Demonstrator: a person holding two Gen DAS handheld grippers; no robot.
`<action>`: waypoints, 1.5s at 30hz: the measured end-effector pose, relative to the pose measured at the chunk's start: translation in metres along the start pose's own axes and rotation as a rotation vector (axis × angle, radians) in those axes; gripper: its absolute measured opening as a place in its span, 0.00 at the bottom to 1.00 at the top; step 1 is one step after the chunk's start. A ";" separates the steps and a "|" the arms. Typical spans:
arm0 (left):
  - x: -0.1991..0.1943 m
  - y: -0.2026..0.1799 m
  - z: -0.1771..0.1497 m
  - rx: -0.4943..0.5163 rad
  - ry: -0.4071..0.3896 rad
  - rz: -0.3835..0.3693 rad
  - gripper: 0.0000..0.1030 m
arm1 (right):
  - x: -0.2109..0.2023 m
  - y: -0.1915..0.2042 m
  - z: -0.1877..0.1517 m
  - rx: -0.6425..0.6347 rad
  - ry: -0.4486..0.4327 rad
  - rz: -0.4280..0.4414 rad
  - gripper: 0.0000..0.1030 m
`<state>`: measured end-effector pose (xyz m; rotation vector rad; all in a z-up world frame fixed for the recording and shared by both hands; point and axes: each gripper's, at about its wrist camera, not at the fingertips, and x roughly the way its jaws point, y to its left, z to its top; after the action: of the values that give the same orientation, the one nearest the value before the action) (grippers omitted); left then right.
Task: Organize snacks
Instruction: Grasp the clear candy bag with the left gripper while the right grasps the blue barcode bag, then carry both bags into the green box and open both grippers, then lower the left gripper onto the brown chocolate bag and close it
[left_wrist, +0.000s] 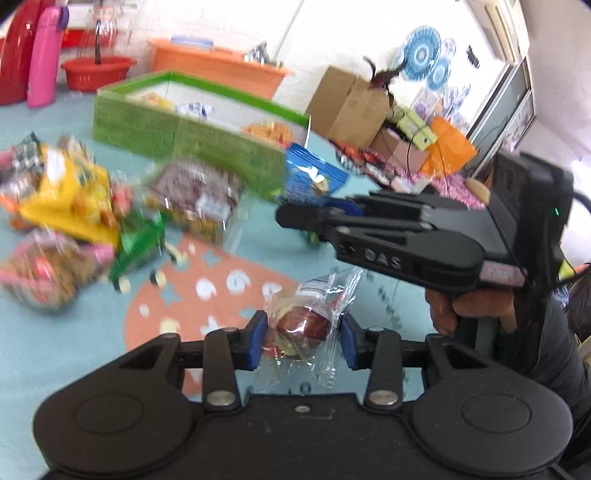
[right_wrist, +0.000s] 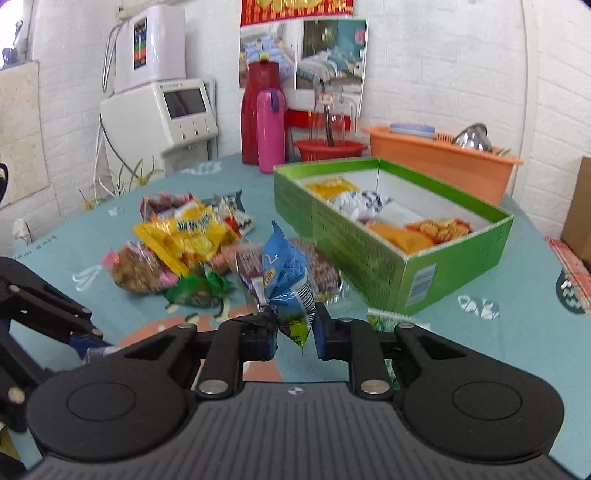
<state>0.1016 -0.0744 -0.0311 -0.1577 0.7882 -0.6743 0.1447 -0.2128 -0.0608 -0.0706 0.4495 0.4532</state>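
Observation:
My left gripper (left_wrist: 303, 341) is shut on a clear-wrapped snack with a dark red piece inside (left_wrist: 304, 325), held above the table. My right gripper (right_wrist: 295, 332) is shut on a blue snack packet (right_wrist: 286, 277); it also shows in the left wrist view (left_wrist: 295, 218) with the blue packet (left_wrist: 312, 177) at its tip, close to the near corner of the green box (left_wrist: 192, 136). The open green box (right_wrist: 369, 251) holds several snacks. A pile of loose snack bags (right_wrist: 184, 243) lies left of the box, and shows blurred in the left wrist view (left_wrist: 74, 199).
A teal patterned tablecloth (right_wrist: 498, 339) covers the table. Behind the box stand a red flask (right_wrist: 258, 110), a pink bottle (right_wrist: 270, 129), a red basin (right_wrist: 328, 147) and an orange tub (right_wrist: 443, 155). Cardboard boxes (left_wrist: 351, 103) stand beyond the table's right side.

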 end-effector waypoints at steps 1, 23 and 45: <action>-0.003 0.000 0.006 0.004 -0.015 0.006 0.39 | -0.004 0.000 0.005 0.000 -0.016 -0.004 0.32; 0.068 0.057 0.177 -0.114 -0.183 0.074 0.40 | 0.055 -0.081 0.063 0.108 -0.078 -0.155 0.33; 0.072 0.059 0.184 -0.102 -0.167 0.160 1.00 | 0.060 -0.098 0.061 0.130 -0.133 -0.230 1.00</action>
<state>0.2970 -0.0930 0.0335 -0.2381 0.6668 -0.4630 0.2604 -0.2663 -0.0349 0.0330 0.3347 0.2009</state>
